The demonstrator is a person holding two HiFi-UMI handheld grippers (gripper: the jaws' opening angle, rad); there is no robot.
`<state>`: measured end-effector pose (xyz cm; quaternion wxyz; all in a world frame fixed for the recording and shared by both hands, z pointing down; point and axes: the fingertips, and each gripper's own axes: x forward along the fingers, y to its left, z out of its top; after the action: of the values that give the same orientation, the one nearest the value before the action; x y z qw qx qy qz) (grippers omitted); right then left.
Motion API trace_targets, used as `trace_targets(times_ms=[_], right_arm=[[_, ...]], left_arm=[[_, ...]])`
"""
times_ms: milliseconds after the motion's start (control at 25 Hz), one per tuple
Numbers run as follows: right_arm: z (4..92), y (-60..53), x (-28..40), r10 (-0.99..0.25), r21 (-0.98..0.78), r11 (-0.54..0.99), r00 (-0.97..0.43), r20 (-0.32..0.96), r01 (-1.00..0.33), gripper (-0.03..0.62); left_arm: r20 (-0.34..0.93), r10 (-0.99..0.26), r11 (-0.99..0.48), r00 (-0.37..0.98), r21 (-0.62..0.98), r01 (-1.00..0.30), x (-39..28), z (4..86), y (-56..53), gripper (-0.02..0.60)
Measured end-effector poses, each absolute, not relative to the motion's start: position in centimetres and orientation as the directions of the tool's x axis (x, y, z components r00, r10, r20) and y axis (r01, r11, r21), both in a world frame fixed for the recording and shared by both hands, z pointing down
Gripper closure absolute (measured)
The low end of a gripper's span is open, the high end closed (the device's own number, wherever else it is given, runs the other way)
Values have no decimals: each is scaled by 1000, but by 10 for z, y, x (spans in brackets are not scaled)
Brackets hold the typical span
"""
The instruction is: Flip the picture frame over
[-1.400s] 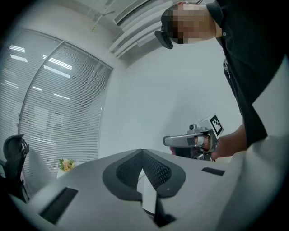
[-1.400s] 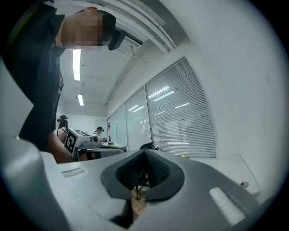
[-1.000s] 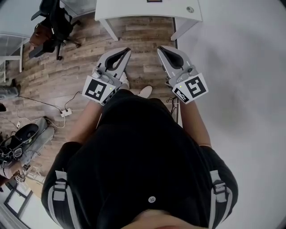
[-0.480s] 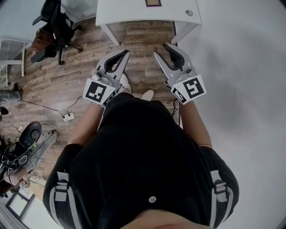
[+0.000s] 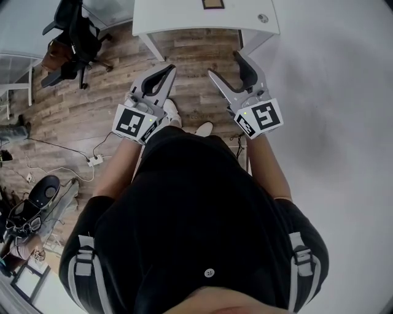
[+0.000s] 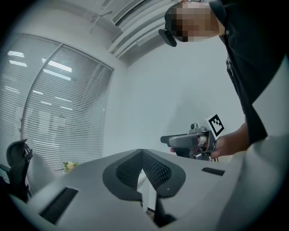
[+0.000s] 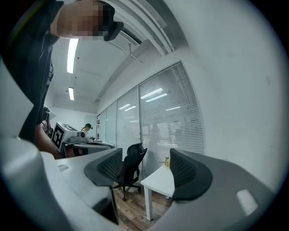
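Note:
The picture frame (image 5: 212,3) shows only as a brown-edged sliver on the white table (image 5: 178,15) at the top edge of the head view. Both grippers are held level in front of my body, short of the table. My left gripper (image 5: 162,75) is shut with nothing in it; in its own view the left gripper (image 6: 142,154) has its pads pressed together. My right gripper (image 5: 226,66) has its jaws opening, with nothing between them. In its own view the right gripper (image 7: 146,170) frames a white table corner (image 7: 159,180) through the gap.
A black office chair (image 5: 73,30) stands at the upper left over the wood floor, and again as a chair (image 7: 130,166) beyond the right jaws. A power strip with cables (image 5: 93,160) lies on the floor at left. A white wall (image 5: 331,122) runs along the right.
The right gripper's jaws have gone from shut to wide apart. Both grippers have shifted slightly toward the table, and the frame now shows at the top edge.

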<state>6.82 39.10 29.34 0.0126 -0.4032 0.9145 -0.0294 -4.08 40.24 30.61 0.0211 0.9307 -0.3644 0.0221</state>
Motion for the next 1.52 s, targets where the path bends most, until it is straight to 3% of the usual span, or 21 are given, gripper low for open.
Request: trace_targets(times_ms=[320,1000,1520], right_arm=[[301,360,43,-755,-63,652,-655,36,-755,216],[328,262,-31,-777,-56,621,-624,88,-782,215],[351,218,-46,-810,-64,567,-570,134,-821,215]], left_arm=[[64,-668,-741,741,36,-671,-67,311,372,578],[45,-646,-760,762,57,-647,-143,334,275,578],[44,-609,-788,792,76,-611,-161,354,223,578]])
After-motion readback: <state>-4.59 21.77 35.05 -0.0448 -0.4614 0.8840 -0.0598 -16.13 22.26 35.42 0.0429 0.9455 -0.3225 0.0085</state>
